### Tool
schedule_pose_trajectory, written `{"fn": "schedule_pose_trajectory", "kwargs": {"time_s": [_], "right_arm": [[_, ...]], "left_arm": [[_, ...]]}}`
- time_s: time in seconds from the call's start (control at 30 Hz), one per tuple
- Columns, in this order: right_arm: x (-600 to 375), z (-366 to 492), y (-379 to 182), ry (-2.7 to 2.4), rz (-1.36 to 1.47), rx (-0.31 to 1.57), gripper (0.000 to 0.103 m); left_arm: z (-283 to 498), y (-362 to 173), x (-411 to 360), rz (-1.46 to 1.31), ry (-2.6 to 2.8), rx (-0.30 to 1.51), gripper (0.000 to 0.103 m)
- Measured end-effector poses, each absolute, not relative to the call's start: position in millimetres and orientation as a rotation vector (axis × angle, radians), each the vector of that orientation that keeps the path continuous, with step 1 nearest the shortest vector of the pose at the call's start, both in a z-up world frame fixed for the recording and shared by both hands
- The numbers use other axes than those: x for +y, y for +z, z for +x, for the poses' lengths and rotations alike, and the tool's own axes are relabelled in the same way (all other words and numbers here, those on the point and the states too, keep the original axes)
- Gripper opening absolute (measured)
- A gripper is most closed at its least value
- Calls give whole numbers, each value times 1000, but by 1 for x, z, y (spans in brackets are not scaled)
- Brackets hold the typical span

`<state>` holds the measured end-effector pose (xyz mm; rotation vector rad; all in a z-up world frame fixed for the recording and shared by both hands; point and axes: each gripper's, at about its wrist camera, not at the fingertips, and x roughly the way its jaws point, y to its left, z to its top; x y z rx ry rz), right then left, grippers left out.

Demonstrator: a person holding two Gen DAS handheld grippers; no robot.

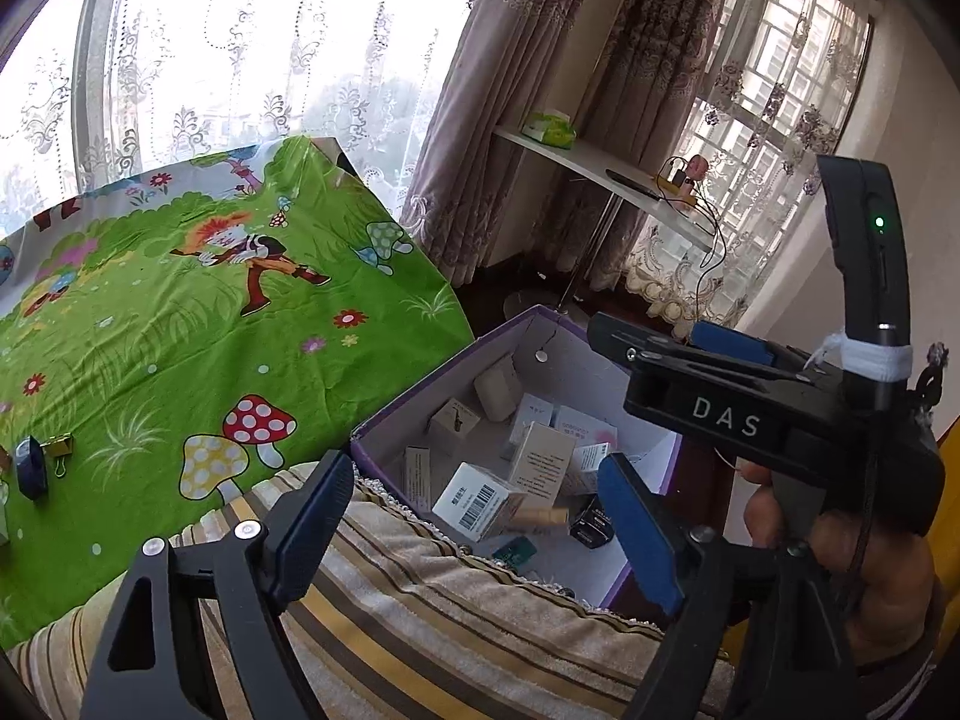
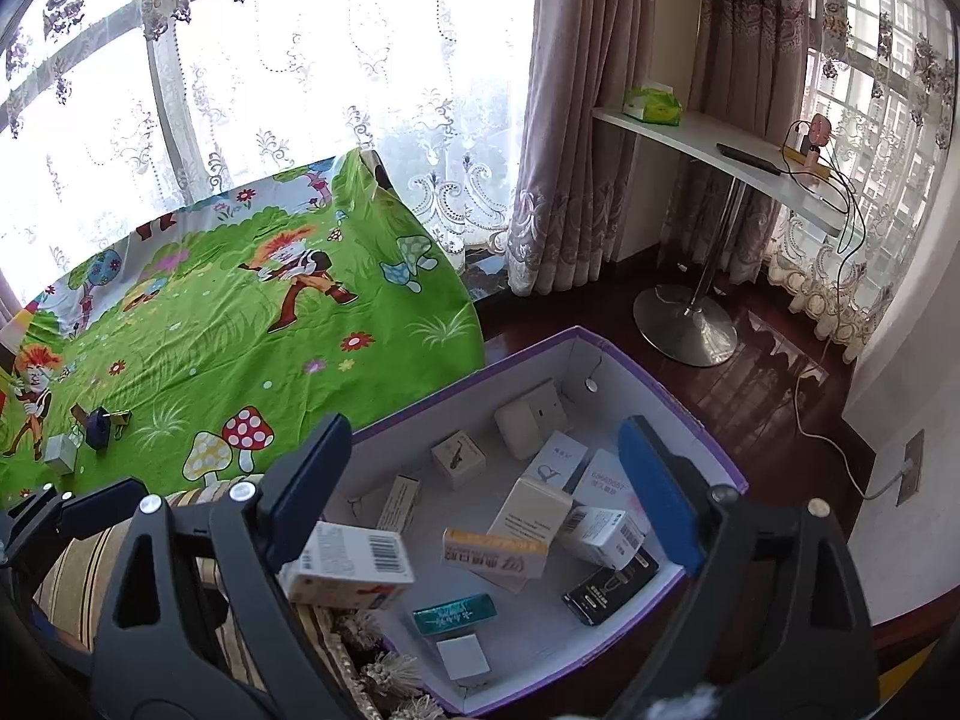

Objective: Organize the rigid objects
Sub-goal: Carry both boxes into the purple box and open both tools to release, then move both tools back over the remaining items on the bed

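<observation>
Both the left gripper (image 1: 480, 516) and right gripper (image 2: 486, 498) gape wide and empty above the purple-edged white cardboard box (image 2: 690, 396), so next approach the remaining table items squarely

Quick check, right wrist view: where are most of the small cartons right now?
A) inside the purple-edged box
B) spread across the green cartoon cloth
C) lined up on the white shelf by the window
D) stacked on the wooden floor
A: the small cartons lie jumbled on the white floor of the purple-edged box; the green cartoon cloth holds only a few small items at its left end.
</observation>
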<state>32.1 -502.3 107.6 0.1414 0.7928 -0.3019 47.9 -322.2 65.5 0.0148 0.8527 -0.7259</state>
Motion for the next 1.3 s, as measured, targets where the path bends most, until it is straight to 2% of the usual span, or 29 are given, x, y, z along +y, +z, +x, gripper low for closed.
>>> {"fn": "schedule_pose_trajectory", "kwargs": {"time_s": [1.3], "right_arm": [[-432, 49, 118, -181, 18, 802, 92]], "left_arm": [[73, 85, -240, -122, -607, 789, 84]]}}
